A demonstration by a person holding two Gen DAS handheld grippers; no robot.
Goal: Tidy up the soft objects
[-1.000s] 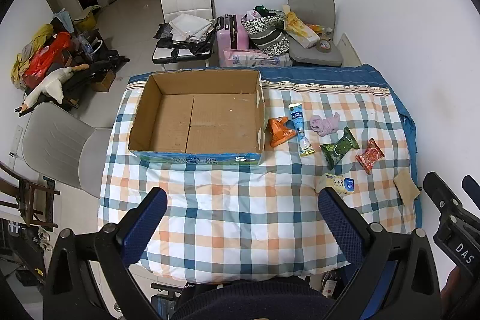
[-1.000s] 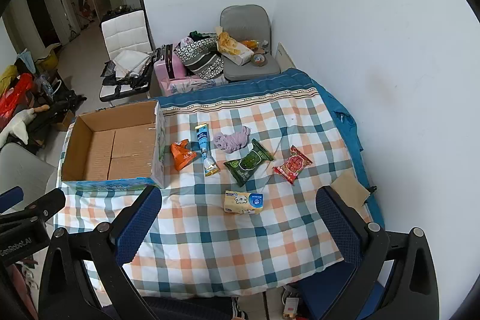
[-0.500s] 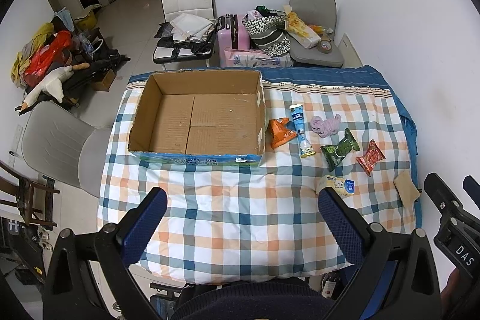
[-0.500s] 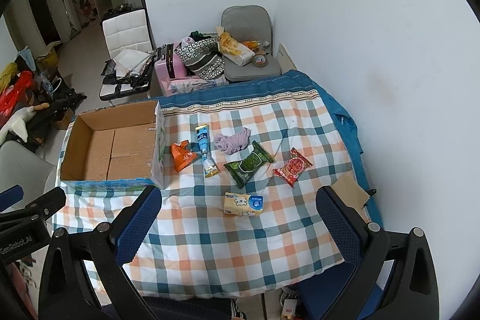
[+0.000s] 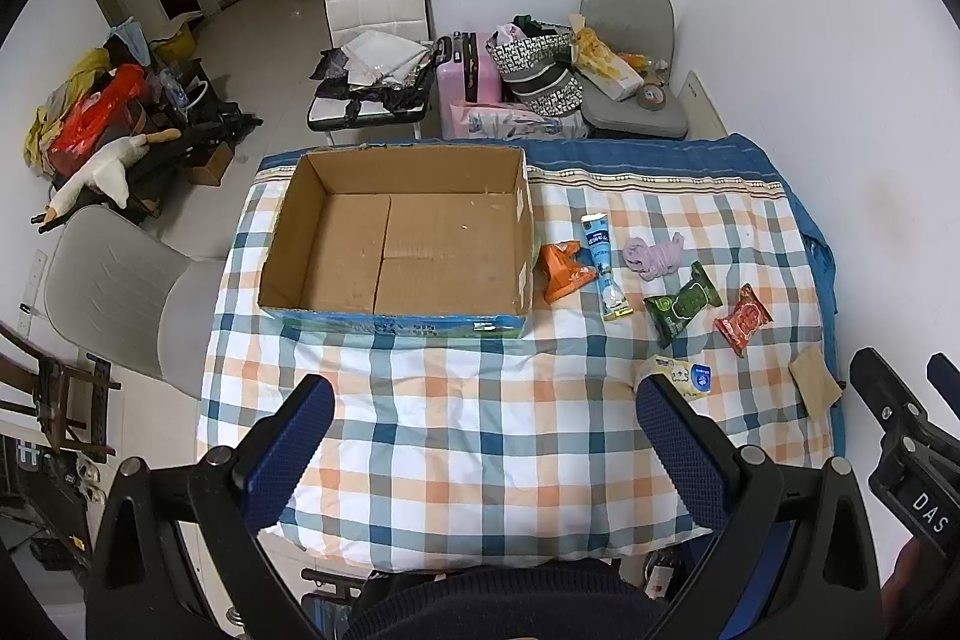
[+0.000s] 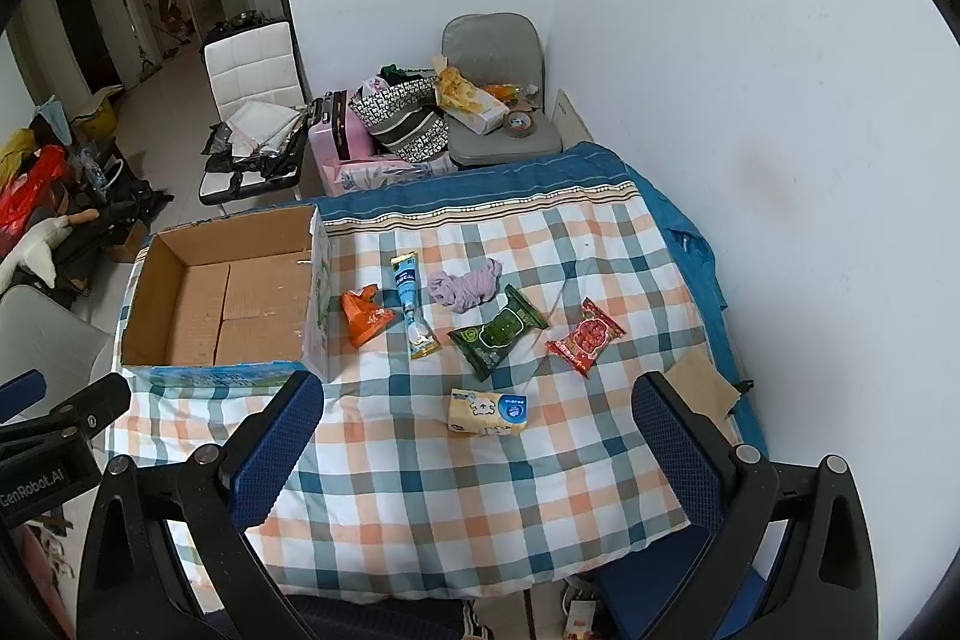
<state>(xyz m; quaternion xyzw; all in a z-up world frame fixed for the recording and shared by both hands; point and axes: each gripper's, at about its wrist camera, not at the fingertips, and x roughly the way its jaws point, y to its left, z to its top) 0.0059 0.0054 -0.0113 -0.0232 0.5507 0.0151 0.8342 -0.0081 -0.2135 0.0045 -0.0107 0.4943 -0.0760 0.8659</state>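
An open empty cardboard box [image 5: 396, 244] [image 6: 228, 298] sits on the left of the checked table. Right of it lie an orange packet [image 6: 363, 319], a blue tube [image 6: 413, 304], a lilac cloth [image 6: 467, 283], a green packet [image 6: 498, 331], a red packet [image 6: 585, 337] and a yellow tissue pack [image 6: 487, 412]. My left gripper [image 5: 480, 451] is open and empty above the near table edge. My right gripper [image 6: 474, 448] is open and empty, held above the near edge in front of the tissue pack.
A brown pad [image 6: 699, 382] lies at the table's right edge by the white wall. Grey chairs [image 5: 114, 292], a white chair [image 5: 375, 4], a pink suitcase [image 5: 465, 67] and bags stand around the table [image 5: 480, 430].
Both grippers have shifted only slightly; the right view has drifted a little closer to the table. Nothing on the table has moved.
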